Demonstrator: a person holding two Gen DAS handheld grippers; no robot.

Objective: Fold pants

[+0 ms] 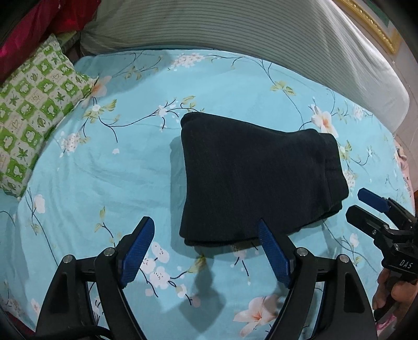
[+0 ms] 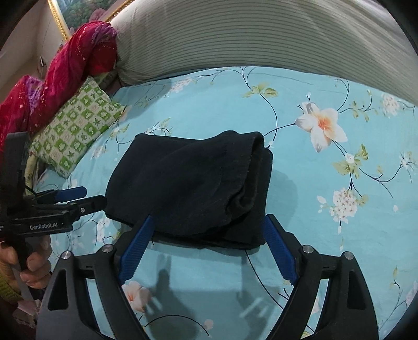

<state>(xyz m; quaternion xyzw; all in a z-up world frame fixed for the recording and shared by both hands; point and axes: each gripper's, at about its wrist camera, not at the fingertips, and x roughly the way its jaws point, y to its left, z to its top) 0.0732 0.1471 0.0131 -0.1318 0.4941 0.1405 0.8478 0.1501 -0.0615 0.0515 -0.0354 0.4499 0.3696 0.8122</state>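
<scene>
At the far left of the bed (image 1: 125, 162), a green-and-white checked pillow (image 1: 34, 117) lies on the light blue flowered sheet, with a red cloth (image 2: 65, 70) bunched behind it. A grey striped bolster (image 1: 235, 28) runs along the far edge of the bed, and a gold picture frame (image 1: 376, 23) shows on the wall beyond it.

In the left wrist view, the left tool (image 1: 206, 251) hangs above the sheet with its blue-padded fingers (image 1: 135, 253) spread wide and nothing between them; its right finger just overlaps the near edge of the pants in the picture. The pants (image 1: 250, 177), dark and nearly black, lie folded into a thick, compact stack near the middle of the bed, flat on the sheet, with the layered edges showing on the stack's right side.

Further right, the right tool (image 1: 363, 206) comes in from the edge of that view, just beside the stack's right corner, held by a hand (image 1: 389, 290). Seen from its own camera, the right tool (image 2: 209, 245) also stands wide apart and empty, its fingertips flanking the near edge of the folded pants (image 2: 183, 180) without pressing on the cloth. The left tool (image 2: 88, 198) appears at the left of this view, near the stack's left corner, held by a hand (image 2: 31, 264).
</scene>
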